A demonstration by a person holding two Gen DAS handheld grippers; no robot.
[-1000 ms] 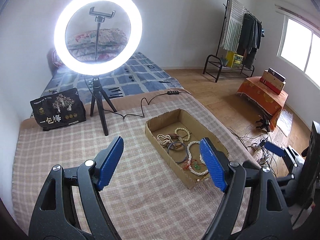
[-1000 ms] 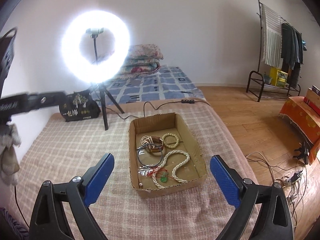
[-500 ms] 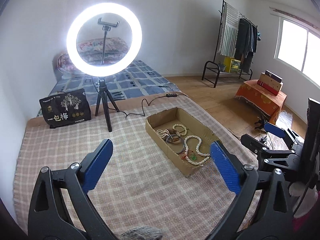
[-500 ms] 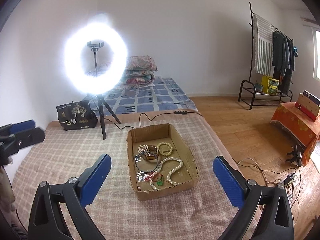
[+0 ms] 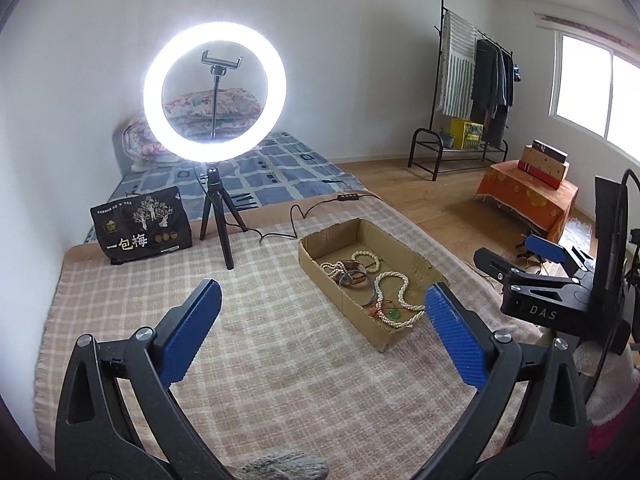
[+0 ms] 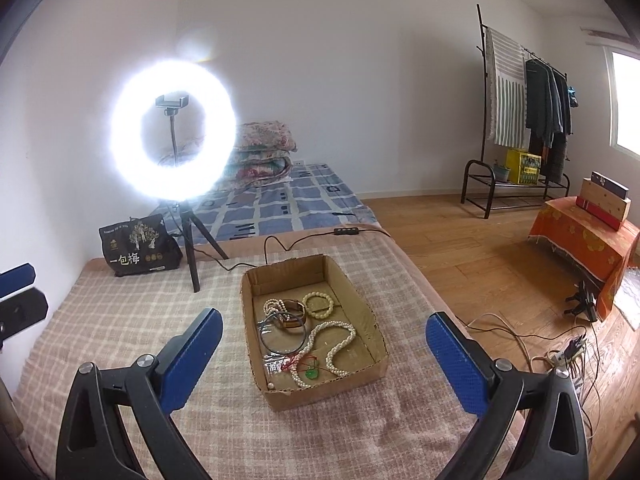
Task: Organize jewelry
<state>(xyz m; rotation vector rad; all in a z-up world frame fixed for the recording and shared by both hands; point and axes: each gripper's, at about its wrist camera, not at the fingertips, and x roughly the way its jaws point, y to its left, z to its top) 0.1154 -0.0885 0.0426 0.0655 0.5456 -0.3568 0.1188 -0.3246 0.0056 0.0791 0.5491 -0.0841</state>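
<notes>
While the cardboard box [image 6: 256,280] sits ahead, left tool [image 5: 320,320] and right tool [image 6: 320,336] hover wide, holding nothing

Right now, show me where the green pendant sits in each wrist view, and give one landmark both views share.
Left wrist: the green pendant lies right of centre, at the near end of the cardboard box, beside the right finger of the left gripper.
Right wrist: the pendant lies just below centre, at the box's near end, between the open fingers of the right gripper.
Shared landmark: the lit ring light, upper left in both.
</notes>
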